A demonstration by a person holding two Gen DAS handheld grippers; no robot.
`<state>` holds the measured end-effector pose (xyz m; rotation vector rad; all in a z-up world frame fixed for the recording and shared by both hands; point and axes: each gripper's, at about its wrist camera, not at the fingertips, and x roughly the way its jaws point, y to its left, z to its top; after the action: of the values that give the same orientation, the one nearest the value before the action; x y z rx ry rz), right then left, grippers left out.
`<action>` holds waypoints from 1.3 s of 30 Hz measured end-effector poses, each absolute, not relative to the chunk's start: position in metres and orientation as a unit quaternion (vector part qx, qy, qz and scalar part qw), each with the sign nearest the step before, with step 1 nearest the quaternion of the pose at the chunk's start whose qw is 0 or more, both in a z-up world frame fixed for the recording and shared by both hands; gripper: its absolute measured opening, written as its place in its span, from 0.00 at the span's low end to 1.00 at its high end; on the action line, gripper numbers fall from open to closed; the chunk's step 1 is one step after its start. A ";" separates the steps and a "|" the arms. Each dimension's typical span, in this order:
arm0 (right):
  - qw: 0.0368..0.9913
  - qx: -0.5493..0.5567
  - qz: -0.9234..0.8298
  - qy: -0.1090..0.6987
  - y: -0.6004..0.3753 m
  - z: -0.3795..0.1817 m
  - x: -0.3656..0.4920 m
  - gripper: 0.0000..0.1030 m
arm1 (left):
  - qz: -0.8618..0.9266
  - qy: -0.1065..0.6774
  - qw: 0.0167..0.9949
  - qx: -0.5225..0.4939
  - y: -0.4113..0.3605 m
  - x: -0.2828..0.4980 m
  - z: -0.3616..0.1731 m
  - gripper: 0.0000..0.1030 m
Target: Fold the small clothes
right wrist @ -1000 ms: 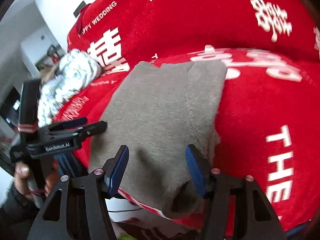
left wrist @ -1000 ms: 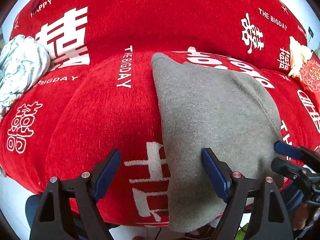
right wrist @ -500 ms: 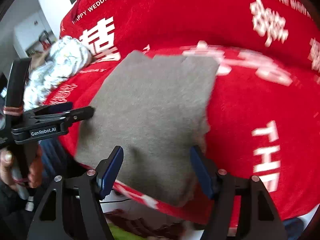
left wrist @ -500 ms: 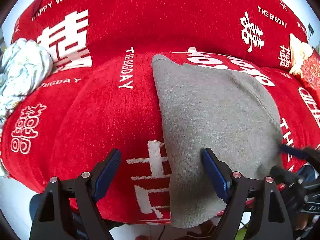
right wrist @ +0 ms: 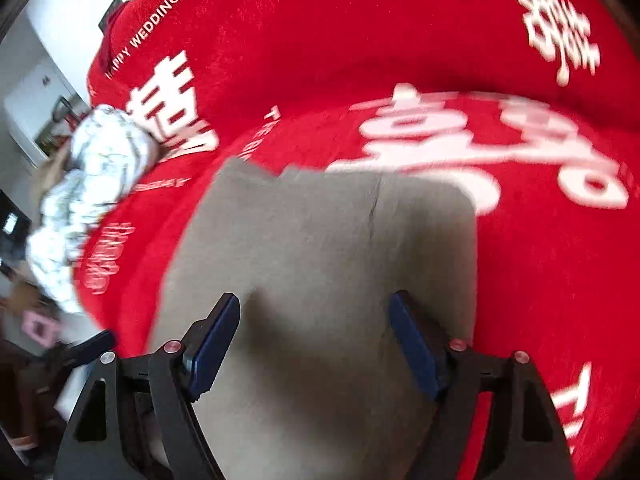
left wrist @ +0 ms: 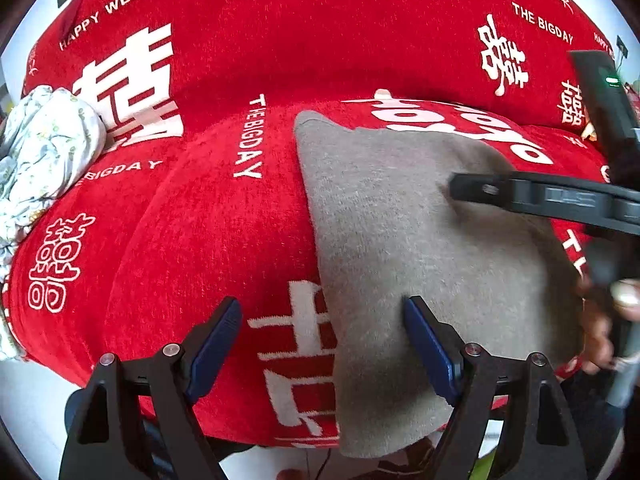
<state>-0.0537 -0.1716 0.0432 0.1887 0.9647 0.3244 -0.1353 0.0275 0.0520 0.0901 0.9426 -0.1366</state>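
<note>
Grey knit garment (left wrist: 420, 248) is lying folded on the red sofa cover (left wrist: 224, 224), its near edge hanging over the front. The left gripper (left wrist: 324, 344) is hovering with jaws spread, empty; the right gripper (right wrist: 314, 344) (jaws just widening, nothing between the pads) is passing above the cloth. Good practice: pinching both near corners evenly before folding.

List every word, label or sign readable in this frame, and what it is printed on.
"HAPPY WEDDING": red sofa cover, backrest, upper left.
"THE BIGDAY": same cover, seat and backrest, upper right.
White double-happiness characters: all over the cover.
Label on the right gripper: too blurred to read.
Grey garment: no text.
</note>
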 end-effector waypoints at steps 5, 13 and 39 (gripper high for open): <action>0.879 0.052 0.135 0.455 -0.158 0.064 -0.080 0.79 | -0.046 0.438 0.894 0.083 0.016 -0.146 0.060 0.82; 0.904 0.030 0.083 0.419 -0.178 0.087 -0.151 0.79 | -0.063 0.404 0.911 0.041 0.018 -0.168 0.078 0.82; 0.911 -0.031 0.064 0.407 -0.154 0.096 -0.201 0.80 | -0.038 0.406 0.913 0.012 0.030 -0.184 0.088 0.82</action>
<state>-0.2014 -0.1537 0.0958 -0.0642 0.8383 0.1327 -0.1839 0.0301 0.0882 0.0246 0.8372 -0.0791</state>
